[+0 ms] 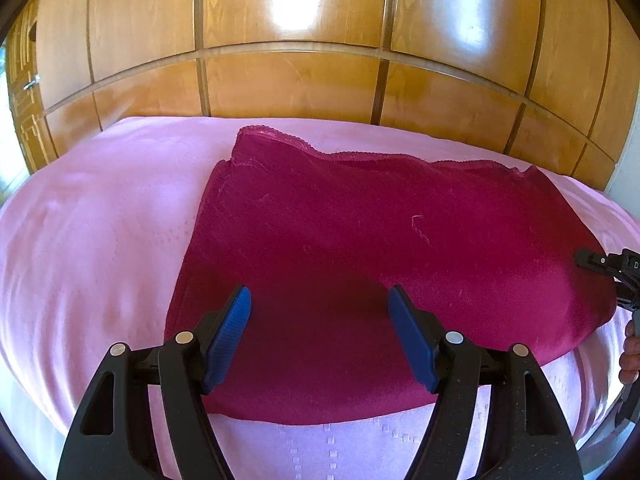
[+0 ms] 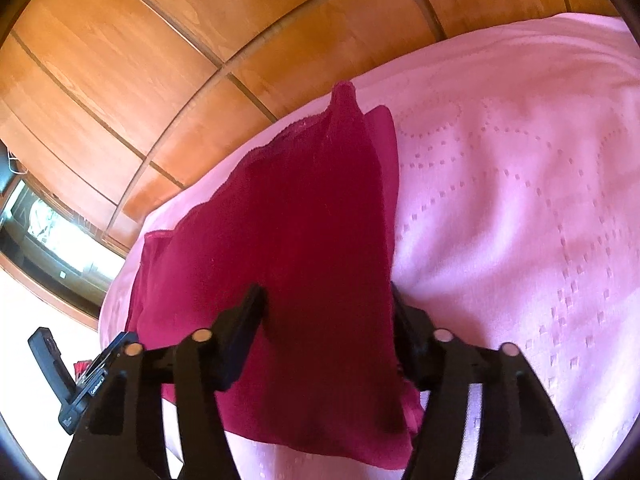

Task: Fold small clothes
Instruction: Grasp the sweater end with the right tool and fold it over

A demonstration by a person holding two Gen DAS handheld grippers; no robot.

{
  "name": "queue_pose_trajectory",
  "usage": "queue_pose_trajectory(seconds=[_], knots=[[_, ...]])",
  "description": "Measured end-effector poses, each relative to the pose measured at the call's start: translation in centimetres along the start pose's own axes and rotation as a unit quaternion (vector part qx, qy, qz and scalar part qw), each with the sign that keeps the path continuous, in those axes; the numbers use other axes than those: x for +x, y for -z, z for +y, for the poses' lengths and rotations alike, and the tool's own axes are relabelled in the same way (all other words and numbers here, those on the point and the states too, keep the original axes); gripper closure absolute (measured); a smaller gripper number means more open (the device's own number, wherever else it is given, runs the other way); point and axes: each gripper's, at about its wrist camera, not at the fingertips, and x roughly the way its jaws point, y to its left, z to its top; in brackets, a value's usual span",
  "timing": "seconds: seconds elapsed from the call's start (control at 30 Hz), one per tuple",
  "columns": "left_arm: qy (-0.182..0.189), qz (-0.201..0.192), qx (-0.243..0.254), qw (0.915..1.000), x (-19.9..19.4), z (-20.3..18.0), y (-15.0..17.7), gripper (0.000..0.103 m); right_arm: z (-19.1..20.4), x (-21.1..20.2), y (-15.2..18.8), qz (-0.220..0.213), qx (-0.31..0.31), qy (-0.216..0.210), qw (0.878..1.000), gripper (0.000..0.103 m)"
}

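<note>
on pink bedspread [image 1: 100,216], crimson cloth [image 1: 360,248]; wooden wardrobe [image 1: 288,80] behind

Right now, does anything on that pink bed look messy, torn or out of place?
Nothing looks torn or spilled. The dark red garment lies mostly flat on the pink bedspread, but its lace-trimmed far edge is uneven, with one layer poking out at the corner.
</note>
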Motion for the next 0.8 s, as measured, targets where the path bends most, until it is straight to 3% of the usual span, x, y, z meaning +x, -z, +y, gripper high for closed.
queue_pose_trajectory(seconds=[0.1,0.17,0.43,0.53,0.7,0.8], knots=[[0.002,0.003,-0.001,1.0000,0.1,0.0,0.1,0.033,0.2,0.1,-0.1,0.007,-0.003,-0.003,1.000,0.070],[0.001,0.004,0.000,1.0000,0.2,-0.1,0.1,0.027,0.8,-0.1,-0.2,0.008,-0.008,-0.002,1.000,0.074],[0.018,0.011,-0.013,0.9997,0.4,0.5,0.1,0.027,3.6,-1.8,-1.5,0.001,-0.021,-0.036,0.999,0.076],[0.041,0.015,-0.036,0.9984,0.2,1.6,-0.2,0.027,5.4,-2.0,-2.0,-0.001,-0.036,-0.046,0.998,0.076],[0.094,0.025,-0.088,0.9914,-0.1,4.2,-0.6,0.037,9.2,-1.4,-2.7,-0.001,-0.064,-0.068,0.996,0.076],[0.137,0.033,-0.119,0.9828,0.1,5.9,-0.8,0.051,11.2,-0.5,-2.7,0.004,-0.079,-0.080,0.994,0.076]])
